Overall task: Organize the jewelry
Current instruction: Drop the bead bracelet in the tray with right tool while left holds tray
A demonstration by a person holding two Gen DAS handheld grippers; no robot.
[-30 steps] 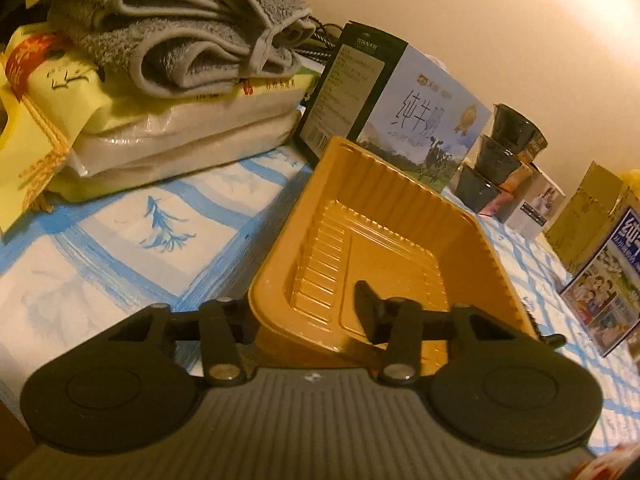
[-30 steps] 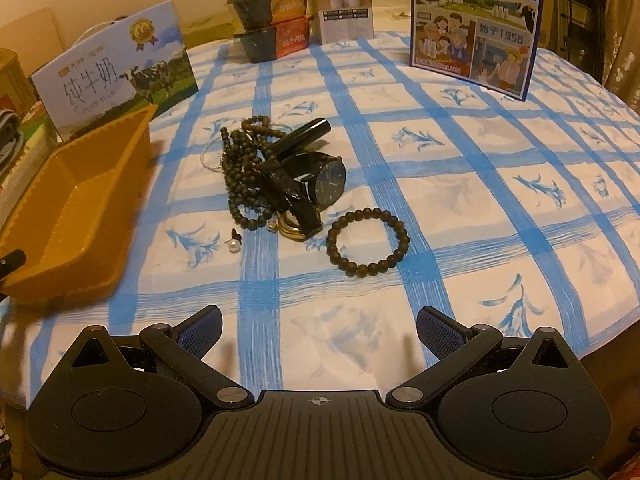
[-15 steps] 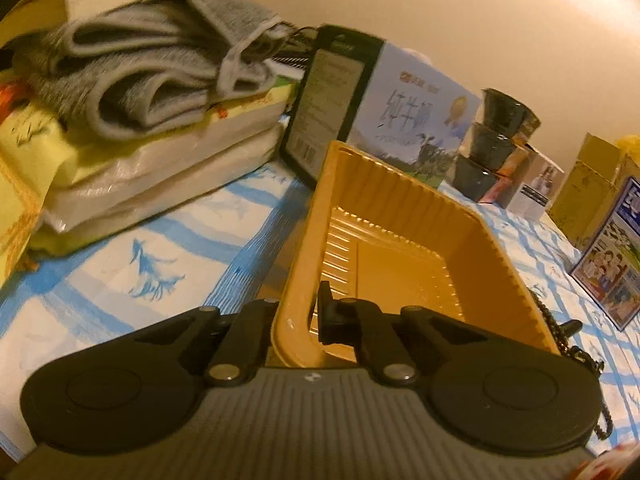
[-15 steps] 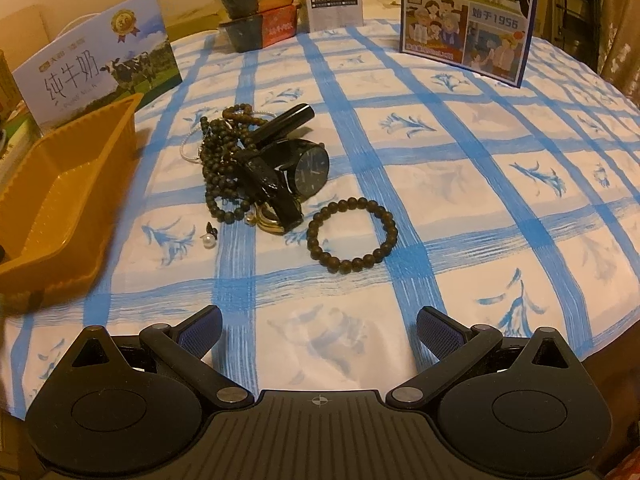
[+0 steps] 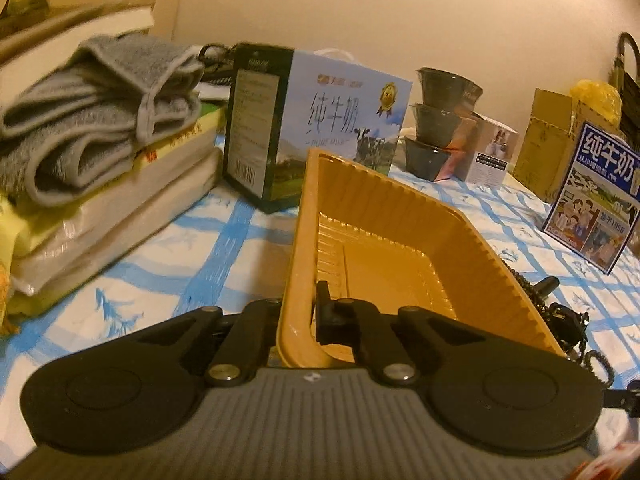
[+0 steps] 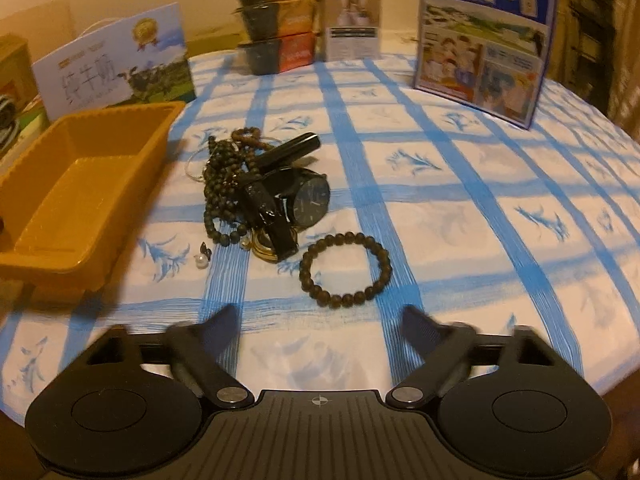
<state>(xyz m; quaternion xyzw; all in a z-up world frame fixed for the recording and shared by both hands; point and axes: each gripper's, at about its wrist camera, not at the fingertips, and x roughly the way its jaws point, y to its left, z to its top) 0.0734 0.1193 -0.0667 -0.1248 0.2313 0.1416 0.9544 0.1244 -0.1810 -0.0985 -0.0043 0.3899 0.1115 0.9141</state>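
Note:
My left gripper [image 5: 298,312] is shut on the near rim of the yellow-brown plastic tray [image 5: 400,236], one finger outside the wall and one inside, and the tray tilts. In the right wrist view the same tray [image 6: 100,152] lies at the left of the blue-checked tablecloth. Beside it is a heap of jewelry: a long dark bead string [image 6: 222,188], a black watch [image 6: 308,198], a gold ring [image 6: 264,250] and a small pearl earring [image 6: 201,260]. A dark bead bracelet [image 6: 346,270] lies alone, just beyond my right gripper [image 6: 318,320], whose blurred jaws are closing with nothing between them.
A folded grey towel [image 5: 92,112] on stacked bags stands at the left. Milk cartons [image 5: 320,128] [image 6: 484,36], stacked dark bowls [image 6: 276,16] and small boxes line the far side of the round table [image 6: 520,200]. Its edge curves close at the right.
My left gripper closed on the tray's rim, then rolled and rose a little, tilting the tray and bringing it nearer the jewelry. My right gripper's jaws have begun to narrow.

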